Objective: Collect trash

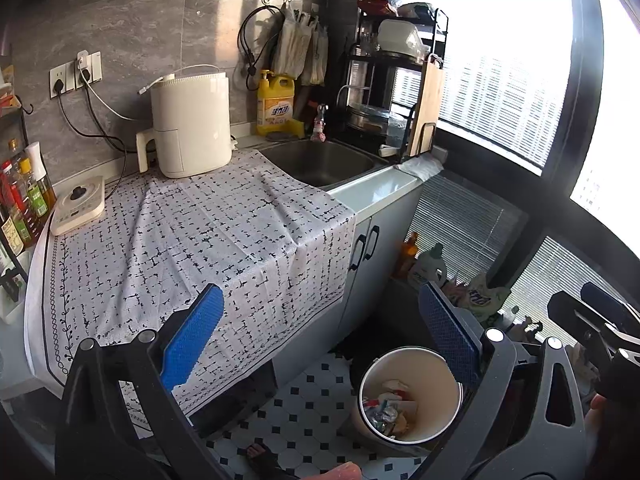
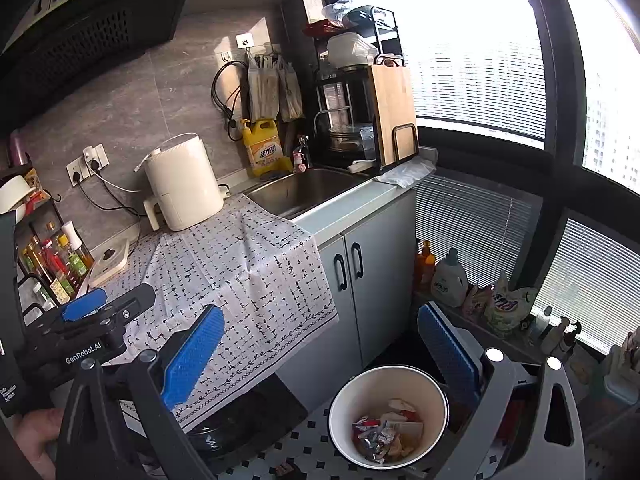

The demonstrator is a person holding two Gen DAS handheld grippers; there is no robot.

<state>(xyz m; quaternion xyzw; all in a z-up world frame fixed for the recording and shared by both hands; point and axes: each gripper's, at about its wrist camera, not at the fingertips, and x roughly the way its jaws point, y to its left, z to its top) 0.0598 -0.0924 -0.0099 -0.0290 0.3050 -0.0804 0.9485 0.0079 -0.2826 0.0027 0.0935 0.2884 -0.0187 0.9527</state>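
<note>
**A:** Where is the trash?

**B:** It sits in the bin (image 1: 410,396) on the floor, next to the cupboard doors under the worktop (image 1: 192,240). I see crumpled wrappers (image 2: 374,434) at the bottom of it.

**A:** What are the tongs doing?

**B:** The left tongs (image 1: 320,344) are wide apart and hold nothing. The right tongs (image 2: 320,360) are wide apart and empty too.

**A:** Which way is the bin from them?

**B:** Below both, and a bit to the right. Its mouth faces up. The right tongs look nearer; one blue pad (image 2: 448,348) hangs just above the rim.

**A:** Any trash left on the cloth?

**B:** I see none there, so I think the job is almost done.
</note>
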